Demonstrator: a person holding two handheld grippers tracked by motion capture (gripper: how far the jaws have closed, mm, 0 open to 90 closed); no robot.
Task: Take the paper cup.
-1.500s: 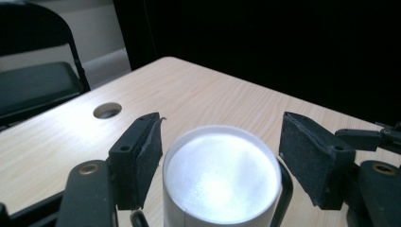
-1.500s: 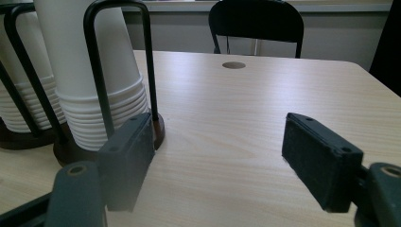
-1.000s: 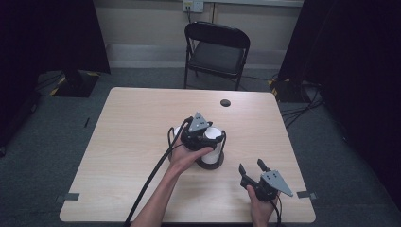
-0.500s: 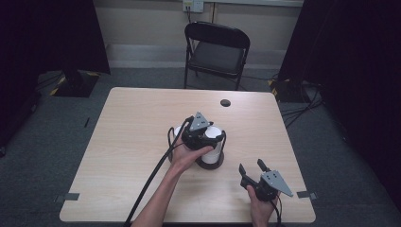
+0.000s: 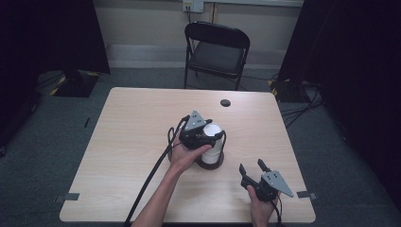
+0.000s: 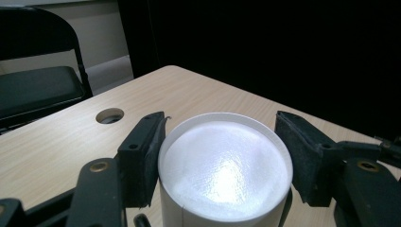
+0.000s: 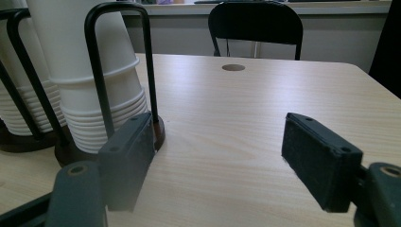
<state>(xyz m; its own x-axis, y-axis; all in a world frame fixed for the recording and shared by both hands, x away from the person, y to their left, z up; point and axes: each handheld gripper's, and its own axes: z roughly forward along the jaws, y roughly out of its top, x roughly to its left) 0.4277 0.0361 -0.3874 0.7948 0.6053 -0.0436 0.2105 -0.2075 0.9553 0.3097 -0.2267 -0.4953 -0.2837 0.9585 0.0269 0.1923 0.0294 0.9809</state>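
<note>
Two grippers in your hands. Your left gripper [image 5: 208, 134] is clamped on the top white paper cup [image 6: 226, 165], upside down, of a stack in the black wire cup holder with a dark round base [image 7: 113, 71]; its jaws have just closed, both pads pressing the cup's sides. That stack stands near the middle of the light wooden table [image 5: 127, 137]. Your right gripper [image 5: 252, 170] rests near the table's front right corner, jaws wide apart, nothing between them.
</note>
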